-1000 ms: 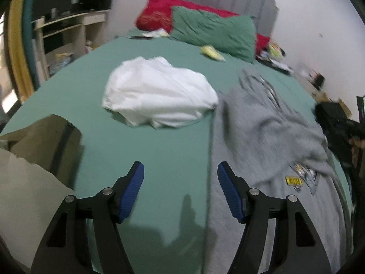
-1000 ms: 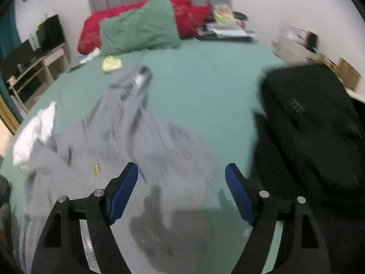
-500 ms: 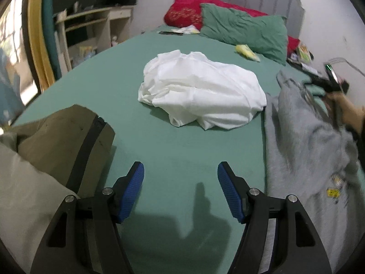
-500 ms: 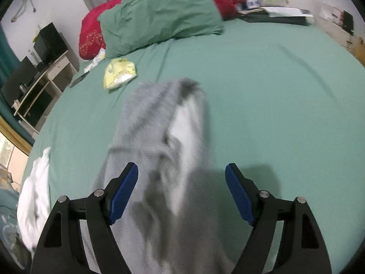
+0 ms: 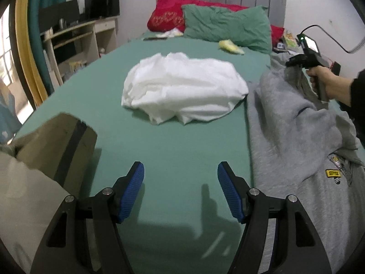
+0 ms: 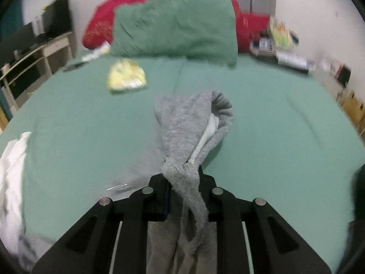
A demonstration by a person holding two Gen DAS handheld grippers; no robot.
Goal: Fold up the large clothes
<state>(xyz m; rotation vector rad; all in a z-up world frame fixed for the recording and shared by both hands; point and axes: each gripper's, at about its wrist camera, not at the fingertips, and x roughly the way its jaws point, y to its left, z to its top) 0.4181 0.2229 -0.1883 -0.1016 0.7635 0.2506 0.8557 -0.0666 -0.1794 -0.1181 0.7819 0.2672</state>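
Right gripper (image 6: 182, 173) is now clamped on a bunched fold of the grey zip sweatshirt (image 6: 194, 132); half a second ago its blue pads were spread wide with the fabric lying loose between them. Left gripper (image 5: 180, 191) remains spread wide with nothing between its blue pads (image 5: 132, 189), hovering over bare green bedsheet (image 5: 173, 146), much as it did in the earlier frames.

Only the left wrist view shows the whole layout: the sweatshirt (image 5: 296, 141) sprawls along the right side of the bed, a yellow patch (image 5: 332, 173) on its chest, and the person's right hand (image 5: 324, 84) holds the other gripper at the garment's far end. That view also takes in a crumpled white garment (image 5: 182, 91) in the middle of the bed and an olive-tan garment (image 5: 57, 146) at the near left. The right wrist view alone shows the grip up close: a ribbed cuff or hem (image 6: 222, 102) curls over beyond the fingers, a white zipper (image 6: 200, 143) runs down into the pinch, and fleecy lining hangs below. A green pillow (image 6: 178, 22) and a yellow packet (image 6: 126, 77) lie beyond, blurred.
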